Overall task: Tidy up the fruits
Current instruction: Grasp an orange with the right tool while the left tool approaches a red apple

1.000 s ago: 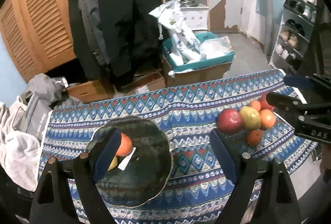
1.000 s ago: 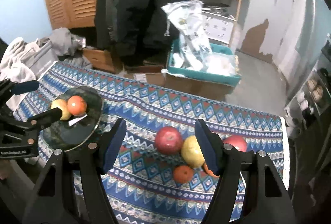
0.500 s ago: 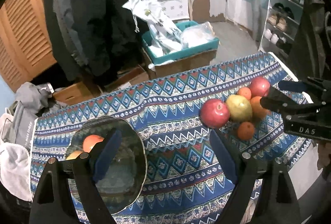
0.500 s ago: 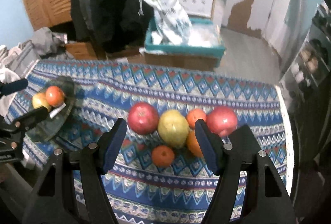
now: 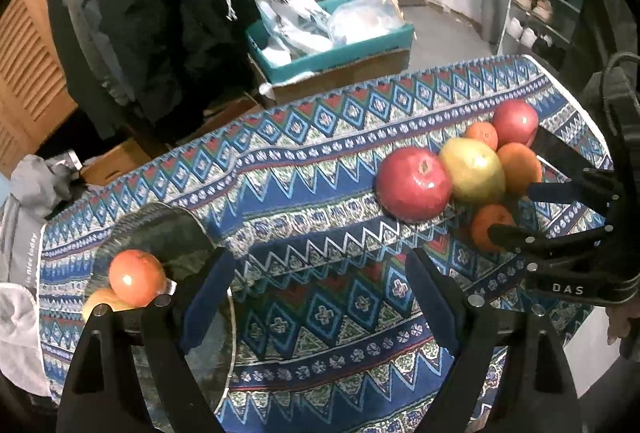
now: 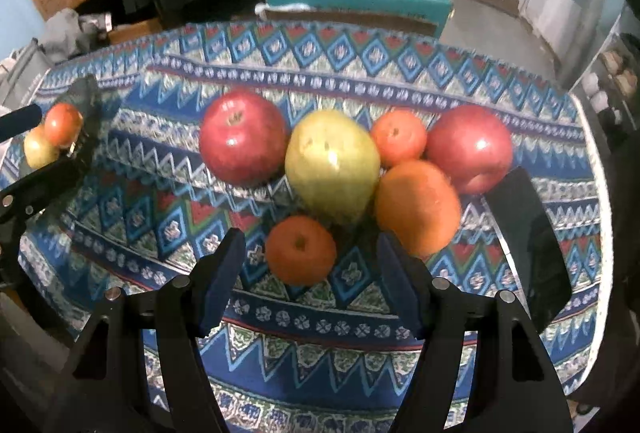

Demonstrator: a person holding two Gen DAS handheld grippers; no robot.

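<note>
A cluster of fruit lies on the patterned cloth: a red apple point(image 6: 242, 137), a yellow-green pear point(image 6: 332, 165), a second red apple point(image 6: 470, 147), a large orange point(image 6: 418, 207) and two small oranges point(image 6: 398, 139). My right gripper point(image 6: 312, 273) hangs open just above the nearer small orange point(image 6: 300, 249), which shows between its blue pads without touching them. A dark glass plate point(image 5: 160, 229) at the left holds an orange-red fruit point(image 5: 136, 277) and a yellow one point(image 5: 102, 299). My left gripper point(image 5: 320, 297) is open over bare cloth beside the plate.
The table's far edge drops to a floor with a teal crate point(image 5: 332, 45) of plastic bags on cardboard boxes, hanging dark coats point(image 5: 160, 13) and a shoe rack point(image 5: 540, 5). A dark flat object point(image 6: 532, 233) lies on the cloth right of the fruit. Grey cloth point(image 5: 24, 193) sits past the left edge.
Both grippers have dropped closer to the table and tilted downward. The fruit cluster now fills the right wrist view, with the small orange between the right fingers. Jaw widths look unchanged.
</note>
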